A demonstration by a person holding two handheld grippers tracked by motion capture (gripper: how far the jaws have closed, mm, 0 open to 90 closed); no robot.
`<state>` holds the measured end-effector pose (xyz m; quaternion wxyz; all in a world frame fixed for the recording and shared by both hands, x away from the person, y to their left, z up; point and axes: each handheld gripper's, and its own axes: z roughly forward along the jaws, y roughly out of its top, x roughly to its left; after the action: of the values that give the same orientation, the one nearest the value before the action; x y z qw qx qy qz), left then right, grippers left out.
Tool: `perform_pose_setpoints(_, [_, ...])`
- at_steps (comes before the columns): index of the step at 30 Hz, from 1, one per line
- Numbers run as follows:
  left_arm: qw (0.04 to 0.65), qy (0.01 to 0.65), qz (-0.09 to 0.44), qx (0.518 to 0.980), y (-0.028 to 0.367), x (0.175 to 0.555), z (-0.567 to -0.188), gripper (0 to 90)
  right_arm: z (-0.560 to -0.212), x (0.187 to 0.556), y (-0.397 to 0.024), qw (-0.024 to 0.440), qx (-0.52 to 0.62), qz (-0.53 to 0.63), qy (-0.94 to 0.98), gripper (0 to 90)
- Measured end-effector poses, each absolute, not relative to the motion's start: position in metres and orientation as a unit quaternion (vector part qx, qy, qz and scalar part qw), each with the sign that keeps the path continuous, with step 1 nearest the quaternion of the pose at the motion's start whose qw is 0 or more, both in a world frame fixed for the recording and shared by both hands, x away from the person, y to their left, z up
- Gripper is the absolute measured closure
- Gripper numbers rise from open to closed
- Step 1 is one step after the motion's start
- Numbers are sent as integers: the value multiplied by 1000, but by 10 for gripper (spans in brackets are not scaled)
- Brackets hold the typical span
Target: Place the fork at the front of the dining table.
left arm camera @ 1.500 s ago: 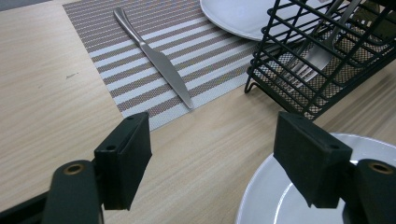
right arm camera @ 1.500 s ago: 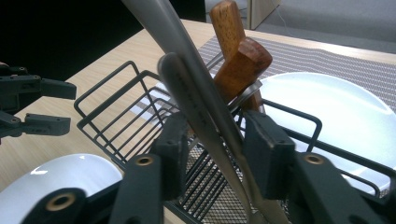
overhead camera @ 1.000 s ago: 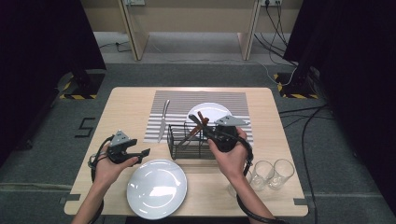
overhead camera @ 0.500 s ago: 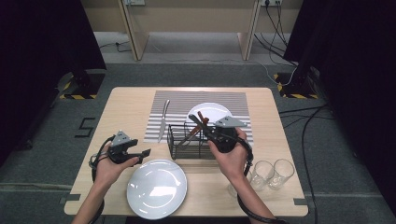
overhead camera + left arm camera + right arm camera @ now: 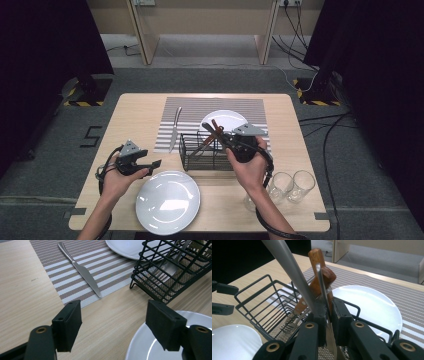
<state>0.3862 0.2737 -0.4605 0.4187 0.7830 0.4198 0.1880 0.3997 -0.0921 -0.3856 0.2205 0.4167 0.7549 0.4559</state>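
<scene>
Gripping, mid-frame in the high view, right gripper (image 5: pixel 226 140) over black wire caddy (image 5: pixel 206 151), left gripper (image 5: pixel 152 163) lower left; left gripper view: jaws wide, empty; right gripper view: jaws just closing on thin steel handle (image 5: pixel 324 298).

Worktop (image 5: pixel 135 120): pale wood grain. Placemat (image 5: pixel 190 107): grey-and-white stripes. Both plates white, one upper middle (image 5: pixel 227 119), one lower middle (image 5: pixel 167 202). Basket (image 5: pixel 192 150): black wire with mesh floor. Knife (image 5: pixel 175 127): plain silver. Utensil handles in basket (image 5: pixel 320 270): reddish-brown wood. Hand-held gripper pads (image 5: pixel 68 323): matte black. Floor: grey.
</scene>
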Motion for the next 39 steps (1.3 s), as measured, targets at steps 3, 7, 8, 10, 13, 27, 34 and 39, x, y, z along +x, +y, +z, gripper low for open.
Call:
perform_pose_setpoints(3, [420,420,189,782,273,386,-460,285,-382,398,-94,232,417,462,747,858])
perform_pose_setpoints(7, [420,419,189,783,273,386,-460,286,-380,401,-99,218,428,475,737,874])
perform_pose_setpoints(8, [420,419,189,783,273,386,-460,286,-381,402,-100,215,428,478,736,873])
perform_pose_setpoints(10, [420,419,189,783,274,386,-460,286,-381,402,-100,215,430,480,734,874])
perform_pose_setpoints(13, [420,420,191,782,275,386,-459,287,-381,402,-101,207,432,489,729,874])
perform_pose_setpoints(27, [420,418,192,782,274,386,-458,287,-374,400,-105,201,436,501,720,874])
perform_pose_setpoints(34, [422,417,194,781,274,385,-458,289,-370,399,-110,202,439,509,712,874])
perform_pose_setpoints(39, [422,418,194,781,274,385,-458,289,-367,399,-113,208,439,515,706,874])
